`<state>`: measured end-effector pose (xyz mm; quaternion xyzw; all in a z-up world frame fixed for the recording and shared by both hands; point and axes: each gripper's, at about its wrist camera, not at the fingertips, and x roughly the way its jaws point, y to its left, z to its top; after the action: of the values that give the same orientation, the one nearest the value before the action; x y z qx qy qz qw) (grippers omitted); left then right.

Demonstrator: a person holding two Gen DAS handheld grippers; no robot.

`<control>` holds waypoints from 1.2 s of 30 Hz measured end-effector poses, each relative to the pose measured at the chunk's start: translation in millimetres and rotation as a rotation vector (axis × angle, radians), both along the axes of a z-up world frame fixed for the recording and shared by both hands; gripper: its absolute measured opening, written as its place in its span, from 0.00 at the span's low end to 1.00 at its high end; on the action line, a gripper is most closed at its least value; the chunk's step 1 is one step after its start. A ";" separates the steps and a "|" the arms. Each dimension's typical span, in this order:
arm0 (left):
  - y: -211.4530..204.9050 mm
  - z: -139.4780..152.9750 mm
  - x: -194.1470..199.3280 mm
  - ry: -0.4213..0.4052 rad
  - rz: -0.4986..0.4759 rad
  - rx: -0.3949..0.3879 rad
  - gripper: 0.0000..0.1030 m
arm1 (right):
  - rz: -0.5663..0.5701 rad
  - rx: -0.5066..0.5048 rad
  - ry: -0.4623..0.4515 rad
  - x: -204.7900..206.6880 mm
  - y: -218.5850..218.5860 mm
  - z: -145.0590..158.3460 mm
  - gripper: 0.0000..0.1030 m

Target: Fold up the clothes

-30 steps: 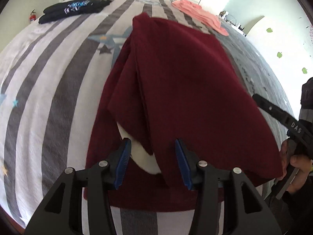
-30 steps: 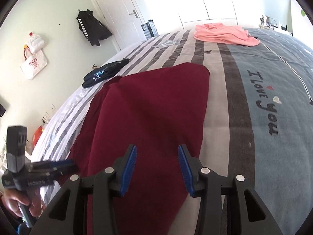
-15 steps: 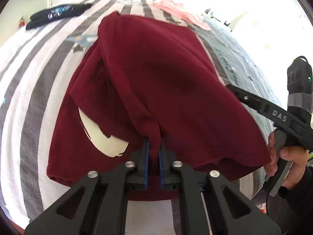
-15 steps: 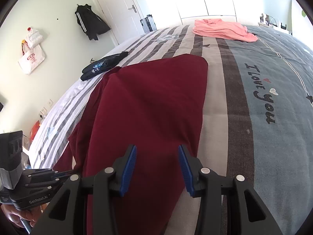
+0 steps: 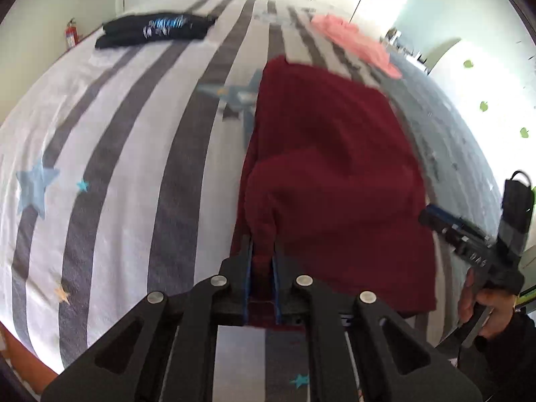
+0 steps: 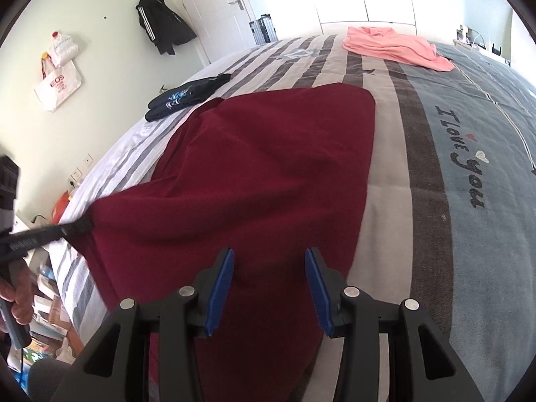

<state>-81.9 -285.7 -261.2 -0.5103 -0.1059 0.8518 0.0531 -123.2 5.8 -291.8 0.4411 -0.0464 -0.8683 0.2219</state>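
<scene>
Two grippers work over the maroon garment spread on the striped bed: the left gripper pinches its near edge, the right gripper hangs above it, jaws apart. Beyond the garment lie a dark folded shirt and pink clothing.

Black grippers with blue finger pads, silver screws

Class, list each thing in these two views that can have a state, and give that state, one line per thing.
Left gripper: shut on a bunch of the maroon garment.
Right gripper: open, above the maroon garment.
Maroon garment: partly folded, one edge lifted.
Black garment: folded.
Pink garment: unfolded, crumpled.
Door: shut.
Jacket: hanging on the wall.
</scene>
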 end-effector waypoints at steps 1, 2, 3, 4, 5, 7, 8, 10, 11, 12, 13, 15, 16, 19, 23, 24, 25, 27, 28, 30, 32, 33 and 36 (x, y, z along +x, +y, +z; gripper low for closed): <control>0.2 -4.3 3.6 -0.011 0.000 -0.006 0.11 | 0.005 0.004 -0.003 0.8 -0.5 -0.3 0.39; 0.4 -8.5 7.2 -0.022 -0.001 -0.011 0.11 | 0.010 0.008 -0.006 1.5 -0.9 -0.6 0.39; 0.6 -7.6 9.3 -0.015 -0.001 -0.012 0.12 | 0.015 0.013 -0.009 2.2 -1.3 -1.0 0.39; 0.8 -4.5 10.7 -0.001 -0.002 -0.011 0.13 | 0.014 0.005 -0.001 2.3 1.2 1.2 0.39; 1.0 -1.4 12.1 0.014 -0.002 -0.009 0.14 | 0.012 -0.004 0.008 2.4 3.9 3.6 0.39; 0.0 2.8 11.7 0.030 0.001 0.012 0.19 | 0.001 -0.021 0.025 0.1 8.9 8.0 0.40; -1.8 2.8 8.6 0.027 0.007 0.040 0.22 | -0.008 -0.030 0.032 -2.4 11.3 10.0 0.41; 0.1 -3.3 1.0 -0.019 -0.015 0.065 0.24 | -0.019 -0.043 0.019 -9.8 12.0 11.0 0.42; 4.4 -6.4 1.2 -0.036 -0.034 0.028 0.23 | -0.024 -0.047 0.011 -13.6 11.5 10.5 0.43; 7.1 -8.2 6.1 -0.043 -0.052 -0.007 0.09 | -0.017 -0.037 0.006 -15.4 9.3 9.7 0.43; 8.6 -9.4 12.2 -0.049 -0.069 -0.032 0.07 | -0.009 -0.026 0.001 -17.1 6.9 8.9 0.44; 9.8 -11.0 21.6 -0.057 -0.091 -0.061 0.06 | 0.009 0.014 -0.047 -18.0 2.7 -2.7 0.45; 8.7 -10.8 23.5 -0.059 -0.090 -0.055 0.06 | 0.018 0.034 -0.072 -18.5 0.6 -8.6 0.45; 11.5 -10.2 25.3 -0.080 -0.120 -0.077 0.07 | 0.038 0.064 -0.065 -8.4 3.8 -15.5 0.45; 9.7 18.3 23.7 0.054 -0.056 -0.205 0.29 | 0.036 0.034 -0.055 1.4 16.1 -14.1 0.45; 7.1 30.2 25.3 0.122 -0.023 -0.221 0.41 | 0.035 0.023 -0.050 3.8 18.3 -12.1 0.45; 6.2 40.1 25.3 0.173 -0.002 -0.232 0.51 | 0.034 0.012 -0.045 6.3 20.6 -10.1 0.45; 5.6 57.9 23.8 0.257 0.031 -0.252 0.55 | 0.057 -0.019 0.016 16.9 21.5 -1.0 0.45; 4.3 63.4 23.3 0.267 0.044 -0.235 0.56 | 0.070 -0.022 0.043 20.3 19.8 2.9 0.45; 0.6 71.4 22.7 0.259 0.066 -0.181 0.56 | 0.097 -0.027 0.082 26.7 14.1 8.9 0.45; -3.5 74.3 24.1 0.249 0.075 -0.133 0.56 | 0.125 -0.014 0.073 26.1 4.8 6.1 0.45; -6.1 70.9 26.7 0.241 0.069 -0.116 0.56 | 0.133 -0.006 0.064 26.9 0.1 3.4 0.45; -7.4 62.9 15.3 0.253 0.057 -0.153 0.56 | 0.142 0.029 0.024 31.8 -5.6 -13.2 0.45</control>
<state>-66.6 -293.1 -198.3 -0.3981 -0.0476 0.9161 0.0026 -91.4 0.2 -305.0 0.4361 0.0003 -0.8563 0.2768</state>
